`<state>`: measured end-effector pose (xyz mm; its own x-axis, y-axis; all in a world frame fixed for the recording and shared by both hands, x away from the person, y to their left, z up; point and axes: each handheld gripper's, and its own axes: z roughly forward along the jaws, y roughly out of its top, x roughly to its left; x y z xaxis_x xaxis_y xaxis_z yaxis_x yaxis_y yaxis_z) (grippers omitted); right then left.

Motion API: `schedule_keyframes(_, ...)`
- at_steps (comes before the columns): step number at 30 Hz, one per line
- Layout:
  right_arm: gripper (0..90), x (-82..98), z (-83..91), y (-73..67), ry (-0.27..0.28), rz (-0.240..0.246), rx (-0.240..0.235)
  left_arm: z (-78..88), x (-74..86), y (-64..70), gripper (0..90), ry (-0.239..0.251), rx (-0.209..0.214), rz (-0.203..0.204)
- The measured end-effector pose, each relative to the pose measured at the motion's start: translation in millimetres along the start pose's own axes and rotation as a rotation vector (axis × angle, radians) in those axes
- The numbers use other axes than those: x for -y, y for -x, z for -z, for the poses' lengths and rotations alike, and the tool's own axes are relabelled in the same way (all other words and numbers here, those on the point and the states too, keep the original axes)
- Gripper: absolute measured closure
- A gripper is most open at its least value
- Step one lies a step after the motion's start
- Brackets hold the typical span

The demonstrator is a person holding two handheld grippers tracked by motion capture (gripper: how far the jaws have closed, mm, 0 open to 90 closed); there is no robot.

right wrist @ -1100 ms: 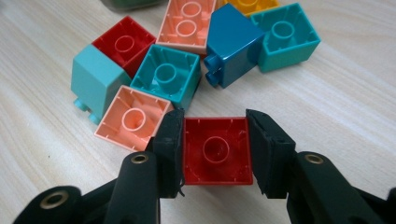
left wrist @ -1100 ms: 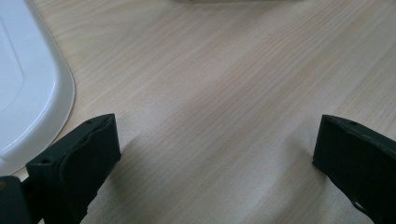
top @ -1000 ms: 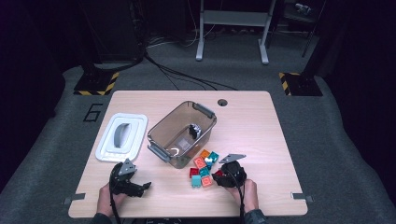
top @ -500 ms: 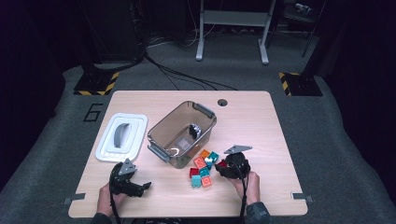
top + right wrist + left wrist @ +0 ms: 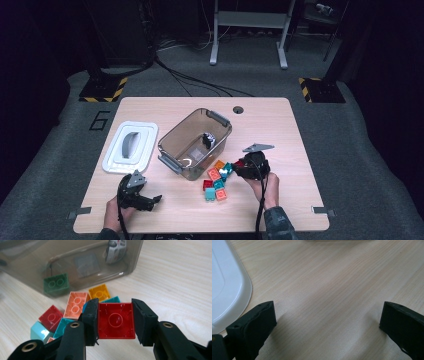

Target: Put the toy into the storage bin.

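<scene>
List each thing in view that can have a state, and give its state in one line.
Right gripper: shut on red brick, off the table.
Left gripper: open, nothing between its jaws.
Clear bin: open, lid off.
White lid: flat on the table, left of the bin.
Loose bricks: heaped beside the bin.

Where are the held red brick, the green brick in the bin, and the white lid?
red brick [image 5: 115, 320], right gripper view, hollow underside
green brick [image 5: 56, 284], right gripper view, studded top
white lid [image 5: 131, 146], high view, grey handle
</scene>
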<state>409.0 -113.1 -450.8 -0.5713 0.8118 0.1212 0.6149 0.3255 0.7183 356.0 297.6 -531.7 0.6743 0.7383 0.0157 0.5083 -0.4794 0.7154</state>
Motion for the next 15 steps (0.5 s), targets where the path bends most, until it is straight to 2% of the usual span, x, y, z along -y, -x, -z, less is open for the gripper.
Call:
schedule_keyframes(9,58.9,-19.2,4.1,4.2,0.026,0.004,0.014,0.0,0.0,0.0,0.4,0.0,0.0,0.0)
schedule_keyframes(10,58.9,-20.7,4.4,5.4,0.028,0.019,0.014,0.0,0.0,0.0,0.4,0.0,0.001,0.0)
schedule_keyframes(15,58.9,-31.2,7.6,5.3,0.039,0.011,0.023,-0.1,0.0,0.0,0.4,0.001,0.0,0.0)
